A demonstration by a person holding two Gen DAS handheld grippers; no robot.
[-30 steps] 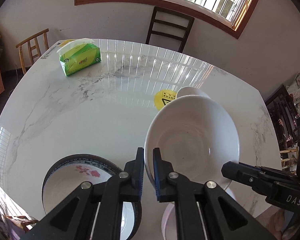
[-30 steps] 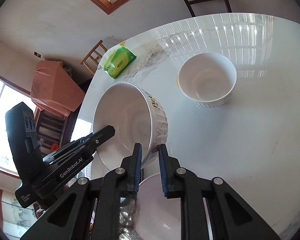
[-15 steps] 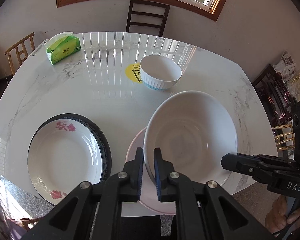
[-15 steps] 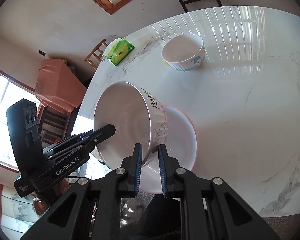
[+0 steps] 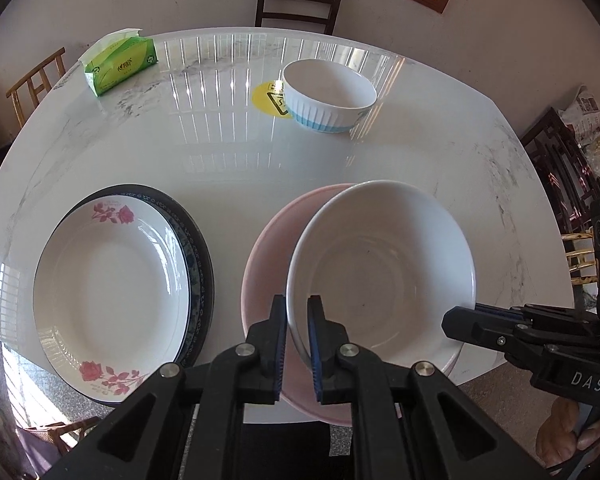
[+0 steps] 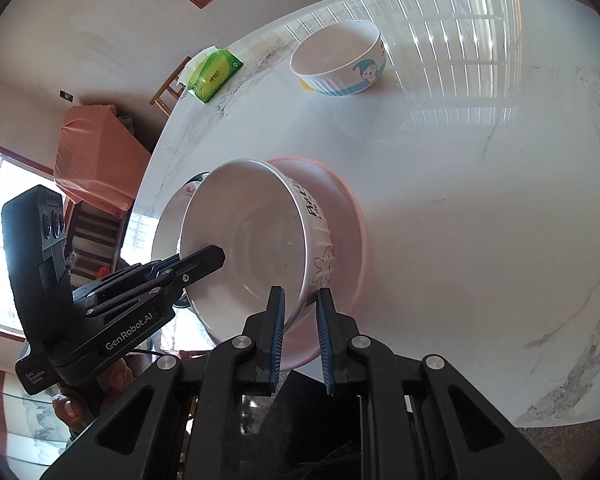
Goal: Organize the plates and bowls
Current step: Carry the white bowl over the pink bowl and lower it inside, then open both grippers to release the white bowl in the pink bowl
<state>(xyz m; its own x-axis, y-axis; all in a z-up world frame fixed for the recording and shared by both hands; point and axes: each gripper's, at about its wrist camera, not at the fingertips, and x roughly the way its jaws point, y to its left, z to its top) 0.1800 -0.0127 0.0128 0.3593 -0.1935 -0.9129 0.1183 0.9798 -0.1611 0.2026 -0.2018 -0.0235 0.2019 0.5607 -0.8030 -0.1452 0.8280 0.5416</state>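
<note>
A large white bowl point(image 5: 384, 272) sits inside a pink bowl point(image 5: 268, 248) at the table's near edge; it also shows in the right wrist view point(image 6: 256, 248), with a rabbit print on its side. My left gripper point(image 5: 297, 320) is shut on its near-left rim. My right gripper point(image 6: 300, 312) straddles its right rim with the jaws slightly apart, the rim between the pads. A smaller white bowl with blue stripes point(image 5: 328, 96) stands farther back. A rose-patterned plate point(image 5: 108, 288) lies stacked on a dark-rimmed plate point(image 5: 198, 248) at the left.
A green tissue pack point(image 5: 120, 62) lies at the table's far left. A yellow sticker point(image 5: 268, 98) sits beside the striped bowl. Chairs stand behind the marble table point(image 5: 220, 160). The pink bowl point(image 6: 348, 216) overhangs the table's near edge.
The white bowl has come down from the air into the pink bowl. The right gripper's jaws have widened from their tight hold on the rim. Both cameras have pulled back.
</note>
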